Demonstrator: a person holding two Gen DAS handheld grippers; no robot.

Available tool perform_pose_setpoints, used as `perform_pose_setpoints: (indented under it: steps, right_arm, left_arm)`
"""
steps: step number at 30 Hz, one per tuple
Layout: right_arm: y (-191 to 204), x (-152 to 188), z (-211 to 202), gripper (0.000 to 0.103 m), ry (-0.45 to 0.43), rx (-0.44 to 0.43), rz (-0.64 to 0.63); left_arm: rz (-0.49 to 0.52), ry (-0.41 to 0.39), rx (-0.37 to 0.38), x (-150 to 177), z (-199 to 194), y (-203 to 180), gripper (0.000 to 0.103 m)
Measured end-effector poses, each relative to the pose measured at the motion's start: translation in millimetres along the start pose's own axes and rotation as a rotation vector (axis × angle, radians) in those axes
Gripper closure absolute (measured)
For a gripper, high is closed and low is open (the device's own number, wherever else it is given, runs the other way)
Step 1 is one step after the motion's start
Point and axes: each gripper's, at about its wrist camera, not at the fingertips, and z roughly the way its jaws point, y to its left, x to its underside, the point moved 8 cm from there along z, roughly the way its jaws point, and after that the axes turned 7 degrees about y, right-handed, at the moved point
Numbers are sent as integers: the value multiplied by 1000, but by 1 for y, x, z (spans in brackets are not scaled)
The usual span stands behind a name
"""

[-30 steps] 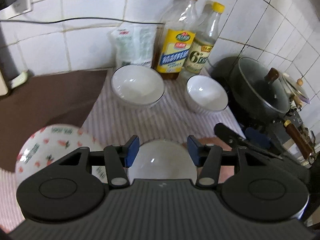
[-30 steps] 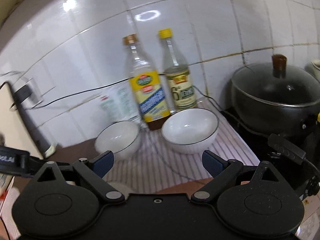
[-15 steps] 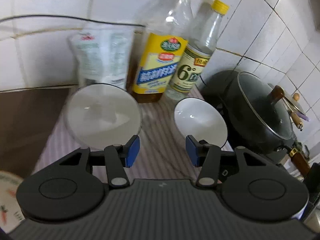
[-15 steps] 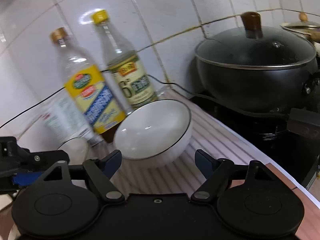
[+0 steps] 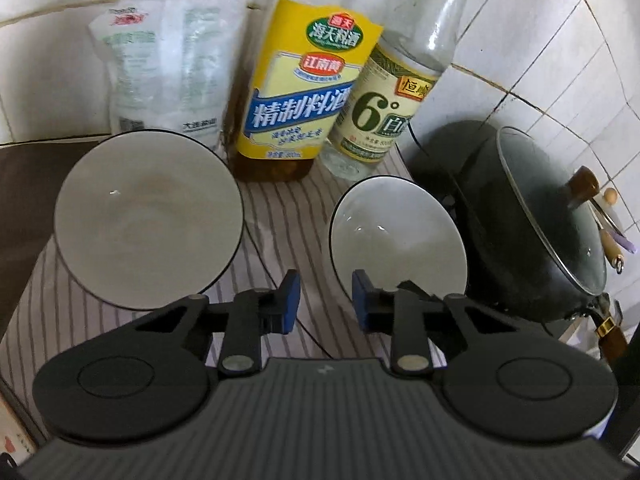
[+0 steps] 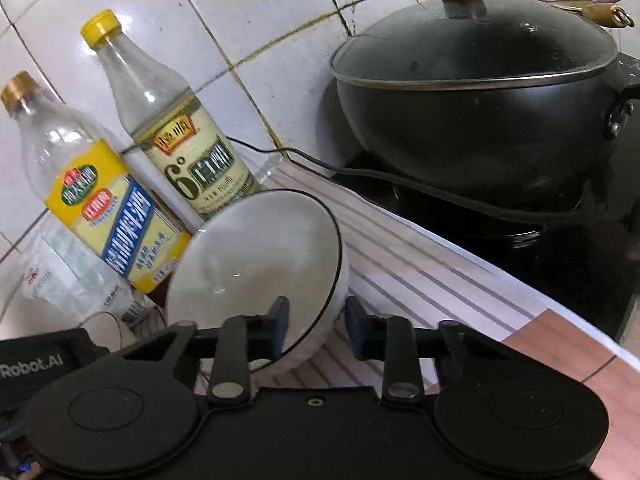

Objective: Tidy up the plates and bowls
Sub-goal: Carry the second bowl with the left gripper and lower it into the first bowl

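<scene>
Two white bowls with thin dark rims are seen on a striped cloth [image 5: 276,216] spread over the table, which is backed by a white tiled wall. In the left wrist view, the larger bowl [image 5: 148,220] is placed to the left and the smaller bowl [image 5: 396,236] to the right, well apart, with bare cloth between them. Behind them, against the wall, a yellow-labelled cooking wine bottle [image 5: 304,92] and a vinegar bottle [image 5: 396,92] are stood upright, with a white plastic pouch [image 5: 168,68] propped beside them, probably kept at the back to leave working room. A black lidded wok [image 5: 532,220] is set on a stove to the right.

The left tongs [image 5: 325,304] are held apart and empty, hovering low over the cloth between the two bowls; nothing is touched by them.

In the right wrist view, the right tongs [image 6: 316,326] are also held apart, and the near rim of the smaller bowl [image 6: 256,264] is straddled: one finger is seen over the inside of the bowl and the other outside its wall. No clamping is shown yet. This placement is judged to be a preparation for pinching the rim, so that the smaller bowl can be lifted and, most likely, nested into the larger one.
</scene>
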Motion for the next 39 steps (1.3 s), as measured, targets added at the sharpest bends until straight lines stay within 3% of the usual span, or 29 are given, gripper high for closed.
perform_pose_setpoints:
  steps: [4,7,11,20,27,39]
  right_arm:
    - [-6,2,1,82,21,-17,-3]
    - [-5,6,3,85,32,-15,-17]
    - [-6,8,5,86,45,-21,-14]
    - [0,15,2,88,73,-59,-30]
    - [13,21,-17,87,89,-119,-23]
    - [59,37,-93,86,137,-210,-76]
  left_arm:
    - [-24,46,7,0,13,4,78]
    - [-31,60,34,8,20,3,93]
    - [35,38,-1,12,17,-3,93]
    - [81,50,-75,20,12,0,93]
    - [87,-4,-77,23,-24,1,93]
    - [52,-42,-77,42,-110,18,93]
